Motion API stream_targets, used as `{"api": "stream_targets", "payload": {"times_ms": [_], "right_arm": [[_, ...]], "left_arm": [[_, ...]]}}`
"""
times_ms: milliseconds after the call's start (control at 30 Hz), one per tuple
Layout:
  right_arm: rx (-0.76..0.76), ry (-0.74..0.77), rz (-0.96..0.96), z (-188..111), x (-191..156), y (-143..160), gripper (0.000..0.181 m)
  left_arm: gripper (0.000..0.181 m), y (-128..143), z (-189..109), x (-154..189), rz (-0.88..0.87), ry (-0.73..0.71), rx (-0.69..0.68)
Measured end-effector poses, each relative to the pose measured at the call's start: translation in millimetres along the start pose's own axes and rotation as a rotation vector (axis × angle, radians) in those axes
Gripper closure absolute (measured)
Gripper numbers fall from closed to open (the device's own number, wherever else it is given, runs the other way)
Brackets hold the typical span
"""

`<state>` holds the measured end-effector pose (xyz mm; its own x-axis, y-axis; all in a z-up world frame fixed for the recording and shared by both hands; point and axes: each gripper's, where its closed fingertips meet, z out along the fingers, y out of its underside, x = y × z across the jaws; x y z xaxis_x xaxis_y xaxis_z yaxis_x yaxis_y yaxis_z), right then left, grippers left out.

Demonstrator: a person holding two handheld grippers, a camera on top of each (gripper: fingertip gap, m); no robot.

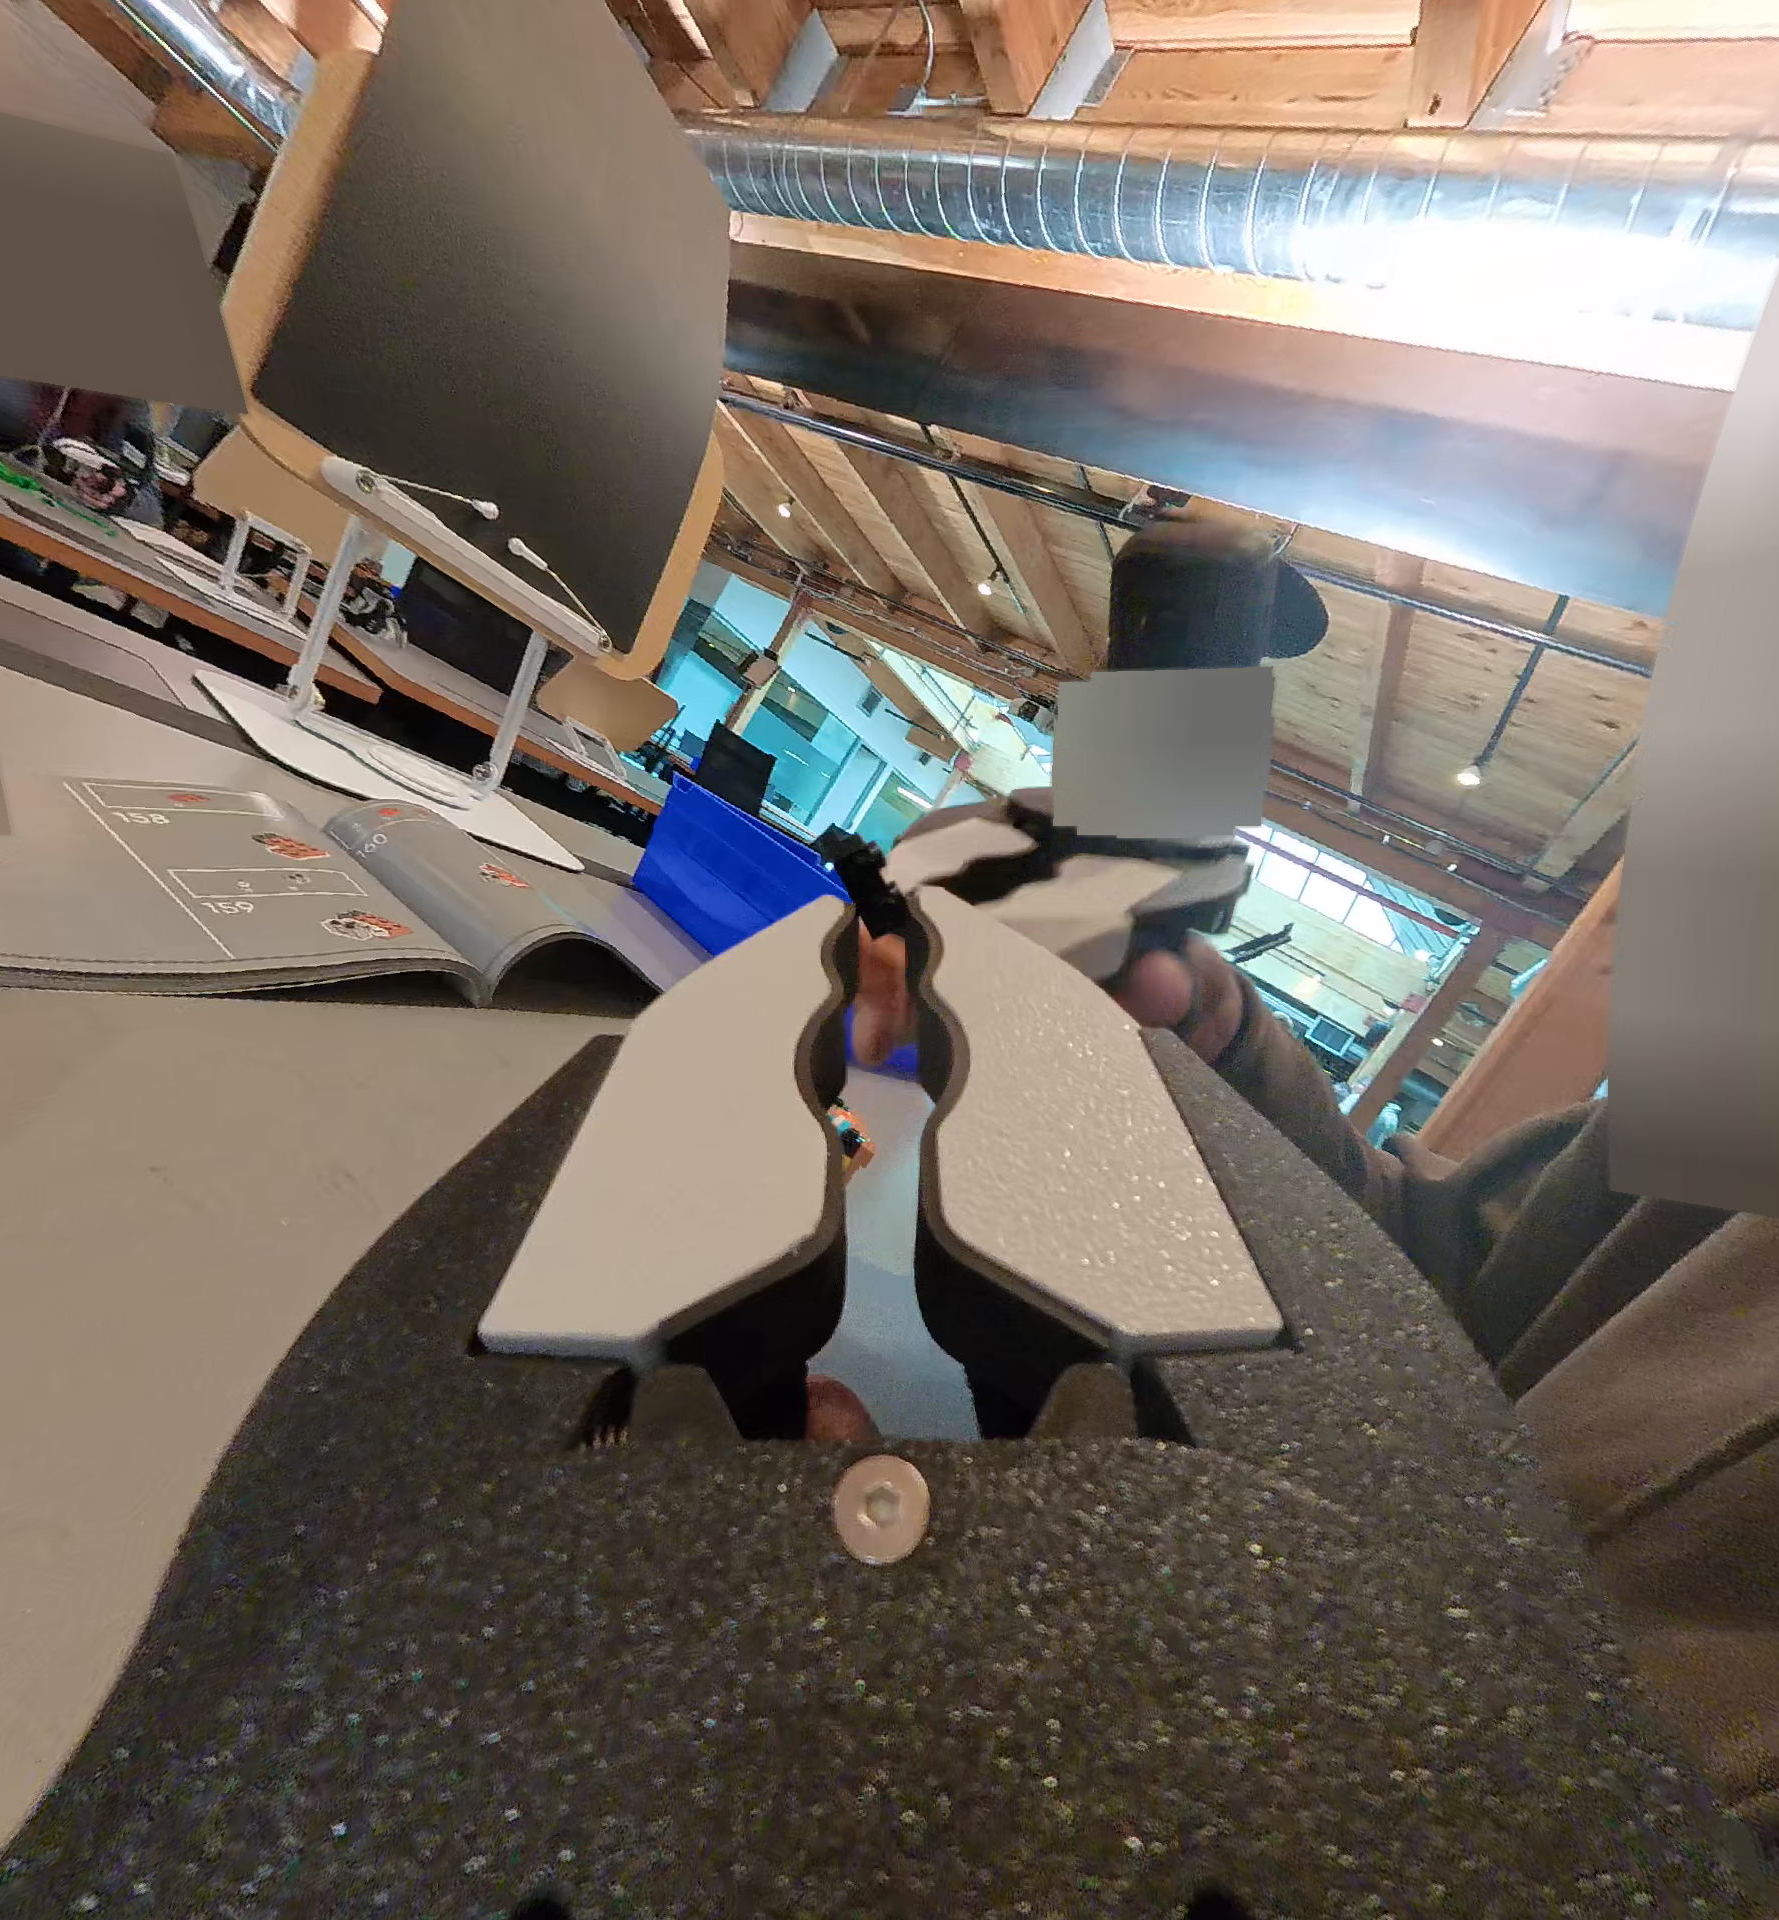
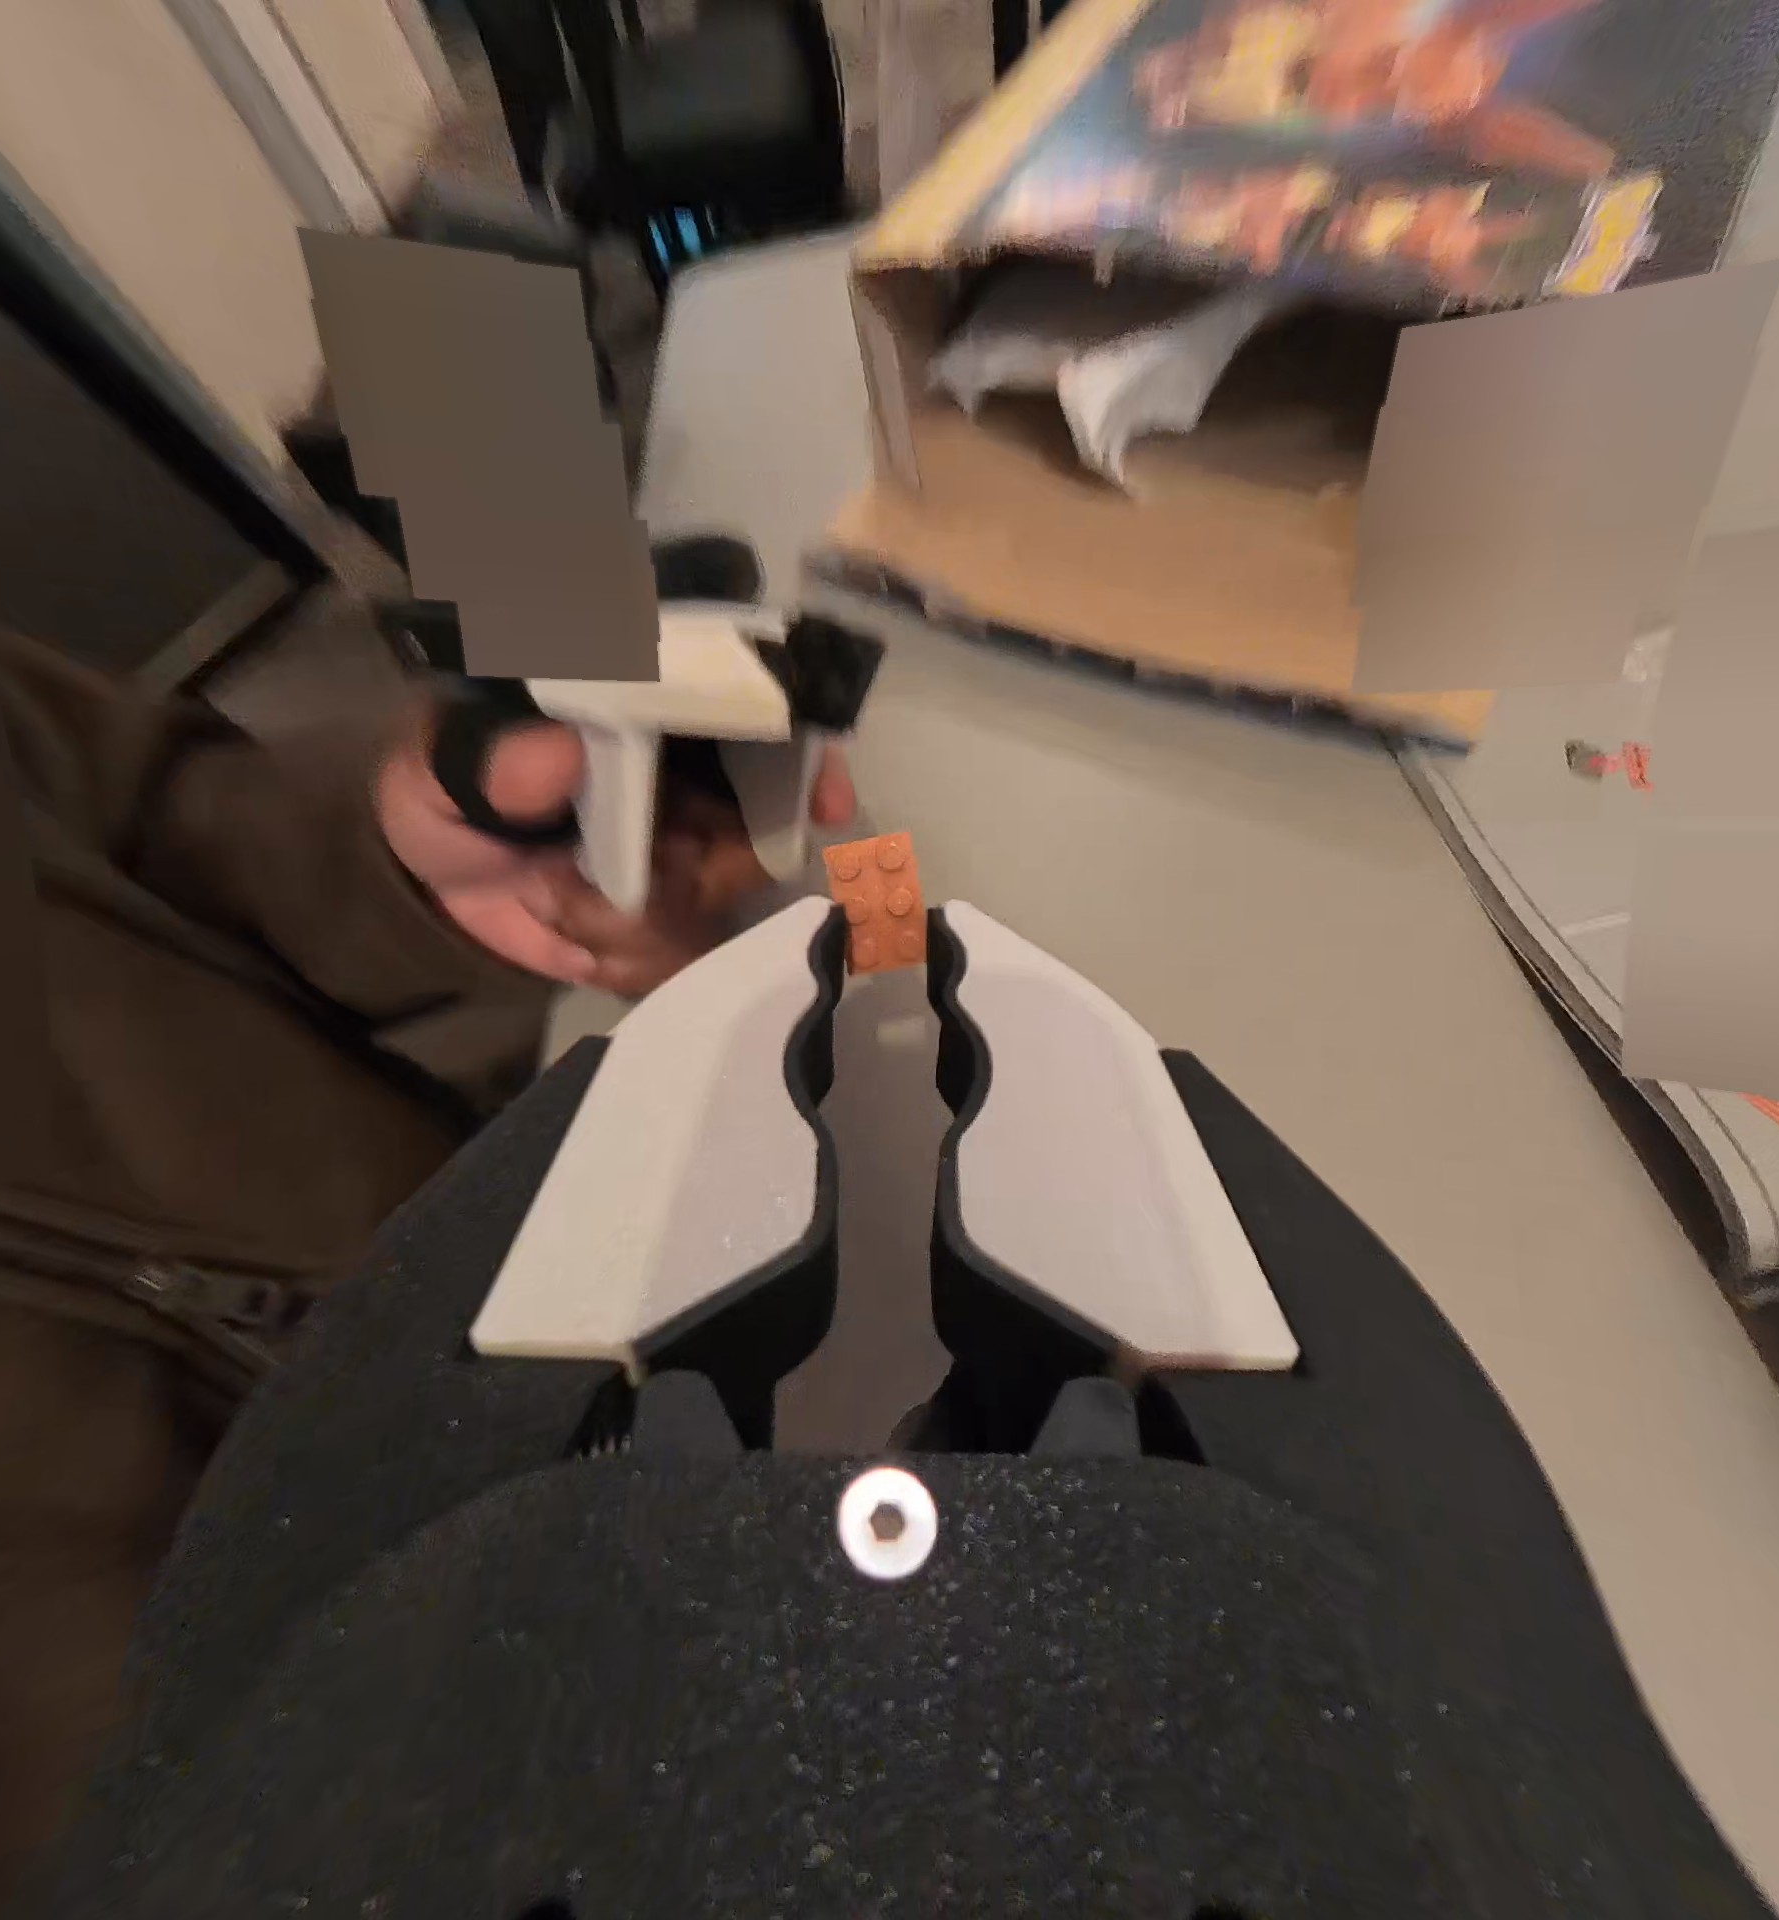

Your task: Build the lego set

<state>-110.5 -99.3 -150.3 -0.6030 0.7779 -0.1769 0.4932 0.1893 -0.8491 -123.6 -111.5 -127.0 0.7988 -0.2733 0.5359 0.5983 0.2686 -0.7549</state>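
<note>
On the grey counter (image 1: 189,1143) lay an open instruction booklet (image 1: 272,894). The right gripper (image 2: 885,925) had its jaws clamped on an orange 2x3 plate (image 2: 880,904); the left gripper (image 1: 885,914) pinched a small black piece (image 1: 869,883).

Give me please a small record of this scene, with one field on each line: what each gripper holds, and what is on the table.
left gripper: shut on a small black piece, pinched at the fingertips
right gripper: shut on an orange plate, studs facing the camera, held above the table
table: grey surface
instruction booklet: lying open on the table
blue bin: behind the booklet
set box: open end toward the camera, white bags inside, blurred
image quality: right wrist view is motion-blurred
</note>
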Motion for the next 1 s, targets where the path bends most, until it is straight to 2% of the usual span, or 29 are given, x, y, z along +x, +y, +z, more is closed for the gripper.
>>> {"api": "stream_targets", "payload": {"times_ms": [100, 200, 533, 800, 1000], "right_arm": [[0.11, -0.044, 0.088, -3.8, -8.2, -23.3, 0.167], [0.143, -0.061, 0.148, -0.5, -10.1, -29.5, 0.167], [0.16, -0.091, 0.223, 1.8, -13.1, -32.9, 0.166], [0.19, -0.148, 0.307, 0.6, -13.5, -32.1, 0.166], [0.195, -0.121, 0.301, -0.3, -11.2, -29.7, 0.166]], "left_arm": [[0.173, 0.7, 1.2, 2.9, 0.012, -0.002, 0.018], [0.173, 0.0, 1.6, 6.9, -0.004, 0.009, 0.056], [0.173, -0.3, 1.1, 11.1, 0.055, -0.006, 0.079], [0.173, 2.8, 2.2, 11.9, 0.165, -0.063, 0.057], [0.173, 5.8, 3.8, 11.7, 0.264, -0.122, 0.037]]}}
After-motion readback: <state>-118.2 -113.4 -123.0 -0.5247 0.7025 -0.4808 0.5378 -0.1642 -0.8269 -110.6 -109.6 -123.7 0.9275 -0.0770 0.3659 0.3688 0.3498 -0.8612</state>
